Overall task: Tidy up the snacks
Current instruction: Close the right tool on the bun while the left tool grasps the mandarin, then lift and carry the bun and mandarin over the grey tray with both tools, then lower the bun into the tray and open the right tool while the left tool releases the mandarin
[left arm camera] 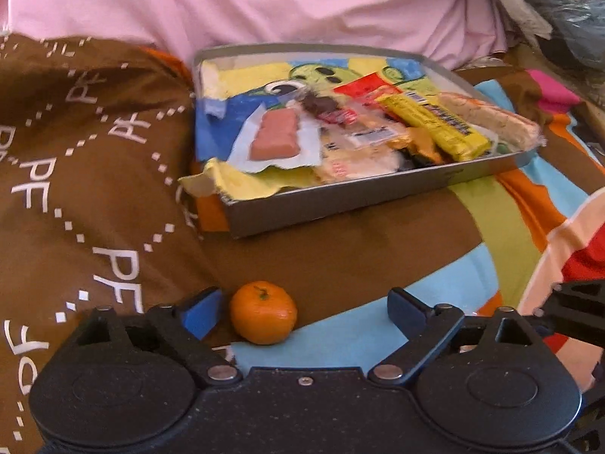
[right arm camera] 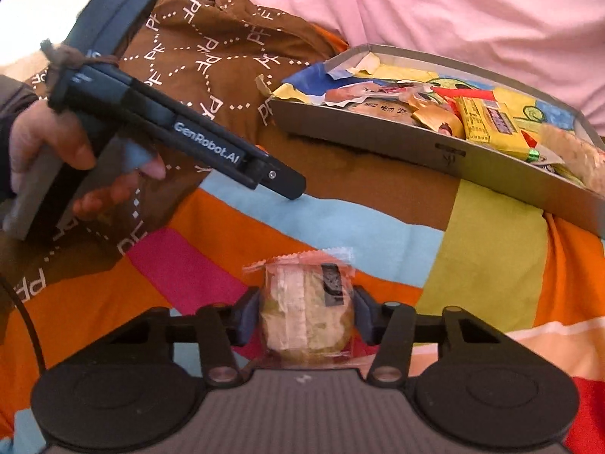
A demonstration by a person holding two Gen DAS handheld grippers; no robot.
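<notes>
Showing only in the left view, an orange (left arm camera: 263, 312) sits between open jaws.

Showing matt grey metal on the tray (left arm camera: 340, 193), walls smooth and dull; lying inside it, glossy plastic and foil wrappers (left arm camera: 435, 125) catching light, over torn printed paper lining (left arm camera: 245, 181); gleaming slightly on the mandarin (left arm camera: 263, 312), peel finely dimpled; crinkling clear plastic film around the wrapped pastry (right arm camera: 306, 314); spreading beneath, soft matt woven cloth in the striped bedspread (right arm camera: 491, 257) and the brown lettered fabric (left arm camera: 75, 151); rumpling behind, pink cotton-like sheet (left arm camera: 264, 3); looking matt black moulded plastic on the left gripper (left arm camera: 304, 310) and right gripper (right arm camera: 306, 312), pads rubbery.
</notes>
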